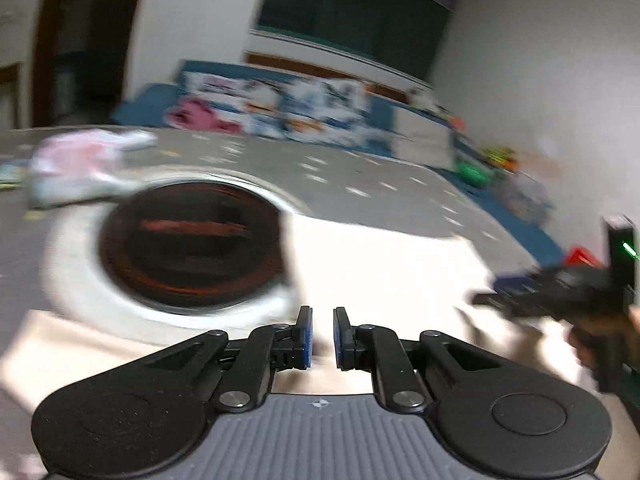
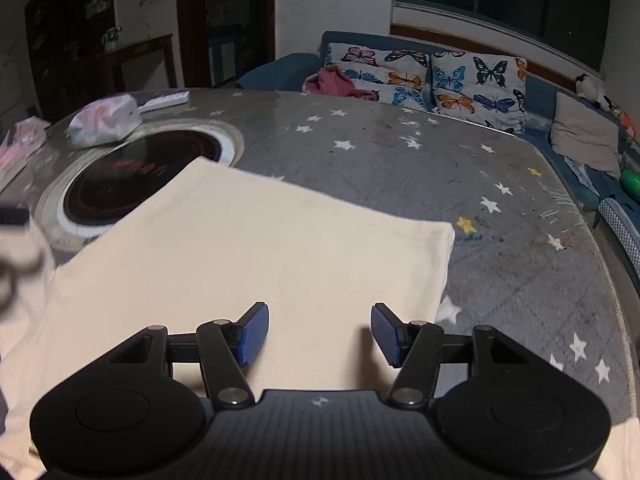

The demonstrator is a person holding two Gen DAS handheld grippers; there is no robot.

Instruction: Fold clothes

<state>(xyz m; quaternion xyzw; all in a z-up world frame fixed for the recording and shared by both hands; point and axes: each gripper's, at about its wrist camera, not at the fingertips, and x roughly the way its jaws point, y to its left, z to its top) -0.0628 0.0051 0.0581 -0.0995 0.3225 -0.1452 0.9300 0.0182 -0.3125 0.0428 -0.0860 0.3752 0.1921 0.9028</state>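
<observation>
A cream garment [image 2: 256, 248] lies folded flat on the grey star-patterned table [image 2: 400, 168]. It also shows in the left wrist view [image 1: 380, 264], overexposed and blurred. My right gripper [image 2: 320, 334] is open and empty, just above the garment's near edge. My left gripper [image 1: 322, 338] hovers over the garment with a narrow gap between its blue pads and nothing visible between them. The right gripper also appears at the right edge of the left wrist view [image 1: 560, 292], blurred.
A round black induction hob [image 2: 140, 172] with a white ring is set in the table, partly under the garment's far corner. A tissue pack [image 2: 106, 120] and a remote [image 2: 164, 101] lie beyond it. A blue sofa with butterfly cushions [image 2: 476, 80] stands behind the table.
</observation>
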